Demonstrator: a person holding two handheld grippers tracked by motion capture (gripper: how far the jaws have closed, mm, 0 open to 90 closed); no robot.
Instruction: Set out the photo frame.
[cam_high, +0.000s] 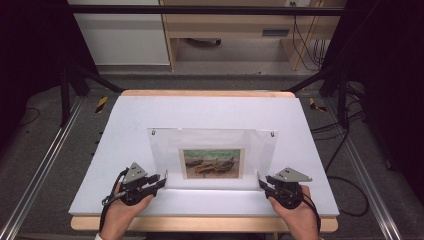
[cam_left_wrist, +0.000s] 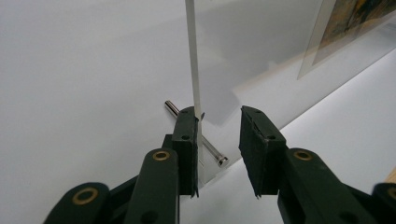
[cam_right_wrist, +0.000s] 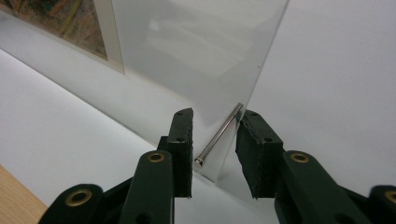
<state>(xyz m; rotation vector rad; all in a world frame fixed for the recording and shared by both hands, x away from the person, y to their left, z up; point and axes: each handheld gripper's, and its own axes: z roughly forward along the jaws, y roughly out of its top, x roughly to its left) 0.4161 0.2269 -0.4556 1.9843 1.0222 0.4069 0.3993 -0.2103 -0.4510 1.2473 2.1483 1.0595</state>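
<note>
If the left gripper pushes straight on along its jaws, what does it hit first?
Most likely the clear acrylic picture frame: its near edge already stands between the left gripper jaws, against one pad, with the metal standoff pin at its foot. Pushed on, the jaws would slide along the panel toward the boat picture.

a white sheet covers the desk, whose pale wood edge shows at the far and near sides. grey carpet floor lies all around, with metal rails running along both sides and black frame legs standing at the far corners. black cables trail over the floor on the right. beyond stand a white cabinet and a light wooden shelf unit; the outer corners are dark
</note>
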